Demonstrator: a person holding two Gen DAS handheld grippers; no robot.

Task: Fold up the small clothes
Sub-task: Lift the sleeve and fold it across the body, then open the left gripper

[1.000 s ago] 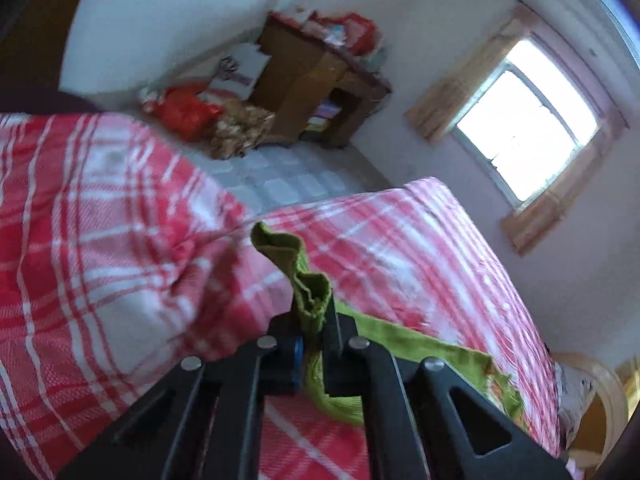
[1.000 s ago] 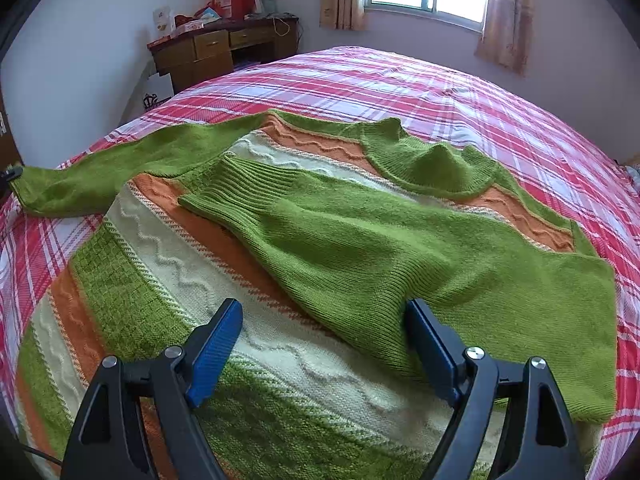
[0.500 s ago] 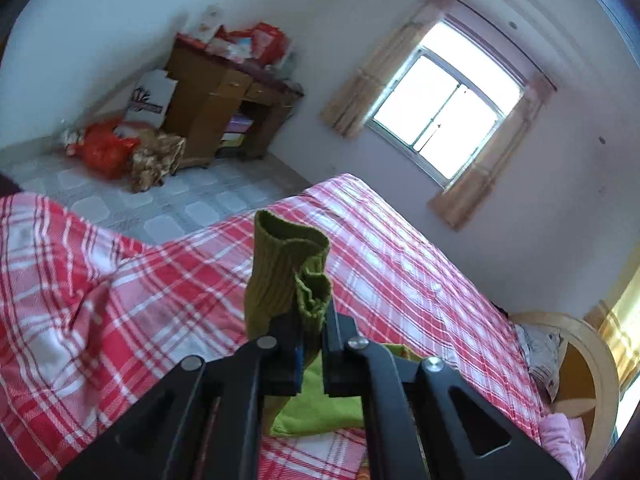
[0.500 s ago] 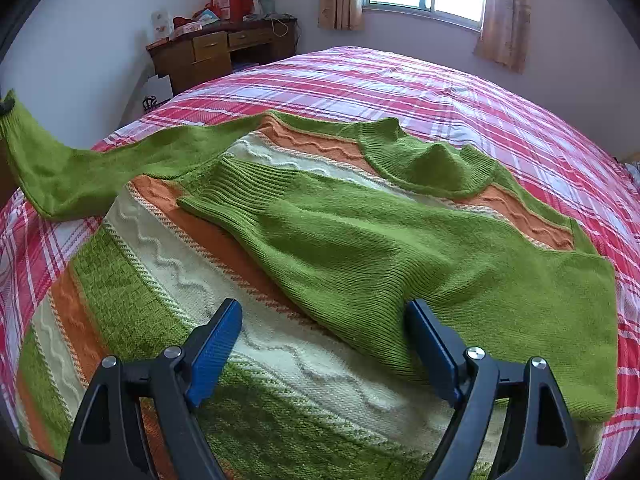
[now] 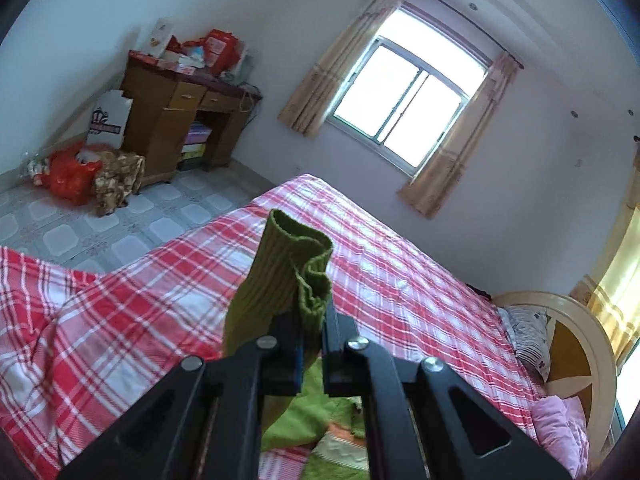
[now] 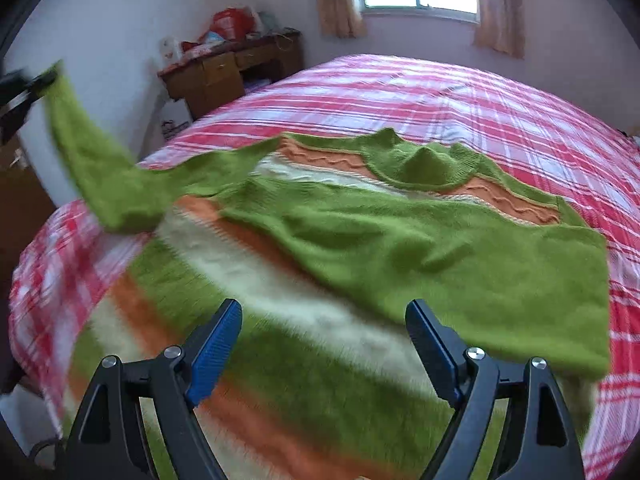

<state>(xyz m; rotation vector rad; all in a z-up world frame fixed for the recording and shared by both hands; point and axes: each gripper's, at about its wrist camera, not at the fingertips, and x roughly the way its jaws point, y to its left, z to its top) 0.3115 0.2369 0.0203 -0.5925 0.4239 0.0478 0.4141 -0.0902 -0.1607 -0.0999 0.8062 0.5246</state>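
Observation:
A green, orange and cream striped knit sweater (image 6: pixel 328 312) lies flat on the red plaid bed (image 6: pixel 460 96), one sleeve folded across its chest. My left gripper (image 5: pixel 310 344) is shut on the green ribbed sleeve cuff (image 5: pixel 292 276) and holds it up above the bed. In the right wrist view that lifted sleeve (image 6: pixel 92 152) rises to the left gripper (image 6: pixel 42 80) at the far left. My right gripper (image 6: pixel 322 344) is open and empty, hovering over the sweater's lower body.
A wooden desk (image 5: pixel 180 120) with boxes and bags stands against the far wall. Red bags (image 5: pixel 74 176) lie on the tiled floor. A window with curtains (image 5: pixel 404 108) is behind the bed. A round headboard (image 5: pixel 580 364) and pillows are at the right.
My left gripper has lifted the sleeve cuff off the bed and raised it high. My right gripper has pulled back and up a little; it stays open.

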